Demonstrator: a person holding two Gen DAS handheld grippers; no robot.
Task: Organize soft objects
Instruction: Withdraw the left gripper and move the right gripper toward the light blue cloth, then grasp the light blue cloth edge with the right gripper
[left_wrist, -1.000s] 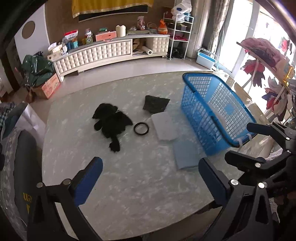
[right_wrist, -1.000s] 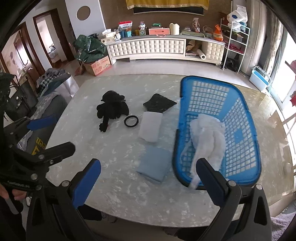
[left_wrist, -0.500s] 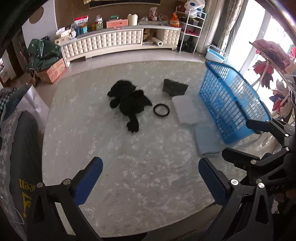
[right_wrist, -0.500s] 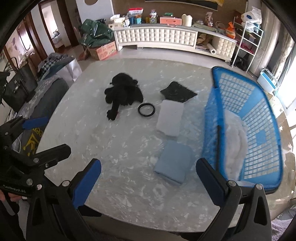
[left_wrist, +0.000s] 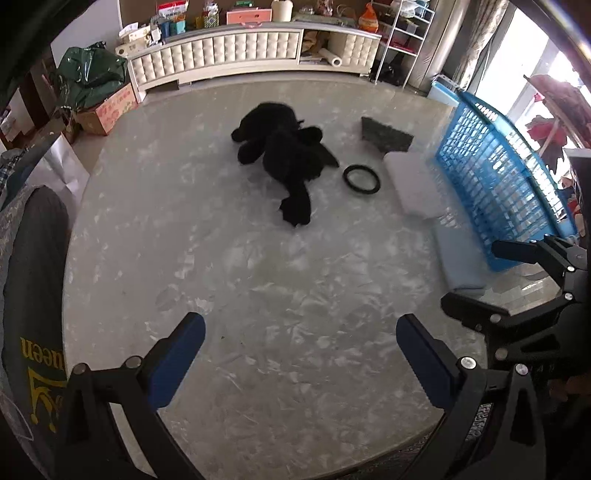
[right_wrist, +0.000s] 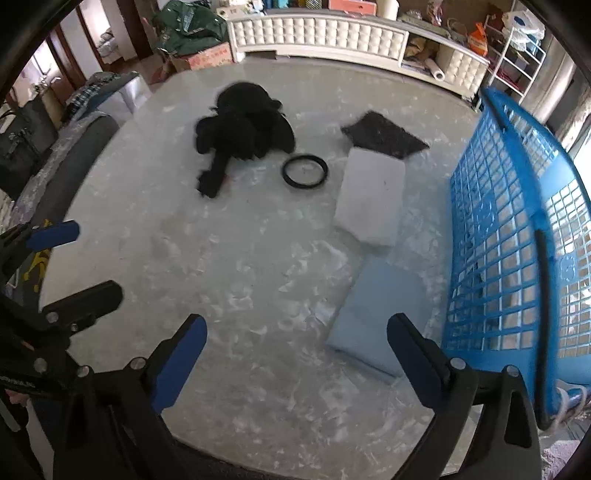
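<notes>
the left gripper (left_wrist: 300, 354) hangs over bare marble near the table's front edge, its blue pads spread wide with nothing between them. the right gripper (right_wrist: 295, 350) is the same — jaws wide apart, empty — with the light blue folded cloth (right_wrist: 378, 314) just ahead of its right finger. over the last second both grippers have dropped lower and swung left, away from the blue basket (right_wrist: 517, 236); a moment ago the right camera looked down into it and showed a white soft thing lying inside, and now only the mesh side wall faces that camera, so the contents are hidden. that reads as one deposit done and a reach starting for the next piece.

still out on the marble table (left_wrist: 258, 295): the black plush toy (left_wrist: 284, 158) near the middle, a black ring (left_wrist: 361, 179) just beside its leg, a dark folded cloth (left_wrist: 386, 133) farther back, and a white folded pad (left_wrist: 413, 184) touching the light blue cloth, both close against the basket. the left gripper points toward the plush, likely its next pick.
</notes>
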